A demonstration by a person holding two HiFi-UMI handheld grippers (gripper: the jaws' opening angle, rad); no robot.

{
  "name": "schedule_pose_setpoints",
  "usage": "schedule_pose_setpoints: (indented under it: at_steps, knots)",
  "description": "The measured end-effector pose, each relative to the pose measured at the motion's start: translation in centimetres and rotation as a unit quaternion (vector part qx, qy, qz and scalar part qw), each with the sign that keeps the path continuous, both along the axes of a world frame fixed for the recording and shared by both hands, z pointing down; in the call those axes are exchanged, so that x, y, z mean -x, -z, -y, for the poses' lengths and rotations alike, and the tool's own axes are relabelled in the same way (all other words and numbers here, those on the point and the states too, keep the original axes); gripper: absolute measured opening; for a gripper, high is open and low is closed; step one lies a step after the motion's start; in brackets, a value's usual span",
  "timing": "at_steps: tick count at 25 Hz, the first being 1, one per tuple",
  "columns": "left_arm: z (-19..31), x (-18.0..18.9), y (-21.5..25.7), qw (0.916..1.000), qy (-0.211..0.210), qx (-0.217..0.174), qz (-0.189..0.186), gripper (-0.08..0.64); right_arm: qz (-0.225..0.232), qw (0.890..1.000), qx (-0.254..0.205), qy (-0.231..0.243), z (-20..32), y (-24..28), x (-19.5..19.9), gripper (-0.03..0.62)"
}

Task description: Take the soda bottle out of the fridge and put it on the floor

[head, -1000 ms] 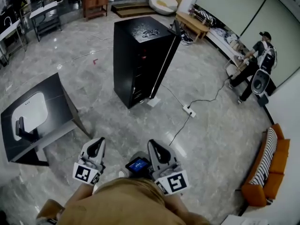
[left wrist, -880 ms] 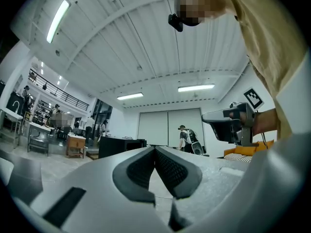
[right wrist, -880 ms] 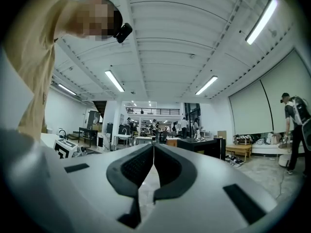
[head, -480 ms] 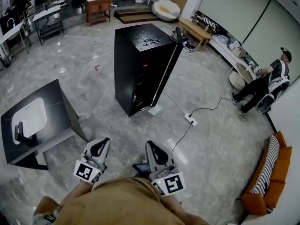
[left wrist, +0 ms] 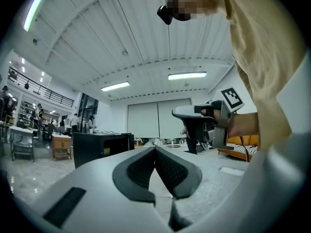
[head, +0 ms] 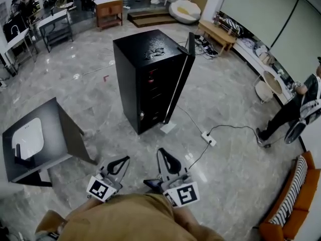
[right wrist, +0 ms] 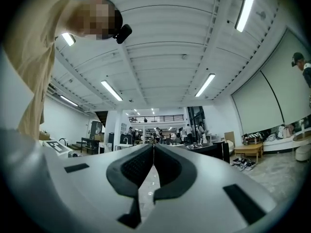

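Note:
The black fridge (head: 145, 79) stands on the grey marble floor ahead of me, and its tall door (head: 176, 82) hangs ajar on the right side. Dark shelves with a reddish spot show in the opening; I cannot make out a soda bottle. My left gripper (head: 120, 163) and right gripper (head: 164, 155) are held low near my body, well short of the fridge. Both are shut with nothing between the pads. The left gripper view shows its closed jaws (left wrist: 155, 149), the fridge (left wrist: 102, 147) far behind and the right gripper (left wrist: 206, 123) alongside. The right gripper view shows its own closed jaws (right wrist: 153, 147).
A dark table (head: 55, 129) carrying a white appliance stands at my left. A power strip (head: 208, 138) and its cable lie on the floor right of the fridge. A person (head: 301, 104) is at the far right, and an orange sofa (head: 291, 210) stands at the lower right.
The view has shifted toward the fridge, which now looks nearer. My left gripper has swung inward toward the right one. The person at the right has moved farther right.

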State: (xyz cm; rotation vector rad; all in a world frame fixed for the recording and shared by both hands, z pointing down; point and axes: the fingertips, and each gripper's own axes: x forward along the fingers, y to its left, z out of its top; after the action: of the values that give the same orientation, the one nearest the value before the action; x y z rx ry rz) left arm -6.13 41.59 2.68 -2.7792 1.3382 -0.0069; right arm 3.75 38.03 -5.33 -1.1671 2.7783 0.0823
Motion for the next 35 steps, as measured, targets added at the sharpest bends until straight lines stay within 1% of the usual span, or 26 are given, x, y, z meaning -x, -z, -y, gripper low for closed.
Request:
schedule_pose_setpoints:
  at_steps: [3,7,9,11,15,18,21,24,27,30,32,35]
  knots:
    - [5.8,-2.9,0.3,0.9997,0.025,-0.004,-0.003,0.003,0.000,1.000,0.003,0.012,5.9,-0.3,-3.4,0.002]
    - [12.9,-6.8,-0.2,0.9990,0.045,-0.001,-0.002,0.003,0.003,0.999,0.008,0.036,13.0,-0.7,-6.9,0.002]
    - [16.0,-8.7,0.2,0.9984,0.055,-0.003,-0.010,0.002,0.018,0.999,0.012,0.043,16.4,0.0,-8.5,0.002]
    - [18.6,-10.5,-0.2,0.9977,0.066,0.005,-0.012,0.003,0.028,0.998,0.016,0.048,19.5,0.0,-10.4,0.002]
    - [23.2,-11.7,-1.4,0.9942,0.104,0.024,-0.011,0.003,0.022,0.998,0.011,0.060,24.9,-0.8,-13.8,0.002]
    - [25.6,-12.0,-1.8,0.9910,0.129,0.035,-0.009,0.003,0.021,0.997,0.017,0.073,27.3,-1.1,-15.3,0.003]
    - [27.6,-11.5,-1.9,0.9886,0.145,0.041,-0.007,0.003,0.019,0.996,0.029,0.085,28.7,-1.9,-15.2,0.002]
    - [28.9,-11.2,-1.8,0.9886,0.145,0.039,-0.002,0.003,0.020,0.994,0.038,0.097,29.8,-2.5,-14.5,0.002]
    - [29.0,-11.3,-2.0,0.9884,0.146,0.039,0.008,0.003,0.019,0.993,0.041,0.106,29.9,-3.1,-14.4,0.002]
    - [29.2,-10.0,-1.8,0.9864,0.159,0.040,0.005,0.003,0.019,0.992,0.042,0.114,30.2,-3.0,-13.3,0.002]
    - [29.7,-9.2,-1.6,0.9854,0.166,0.039,0.002,0.003,0.010,0.992,0.043,0.122,30.5,-3.1,-12.4,0.003]
    - [30.9,-7.7,-1.4,0.9848,0.172,0.027,0.003,0.003,0.002,0.991,0.041,0.127,31.3,-3.1,-11.1,0.003]
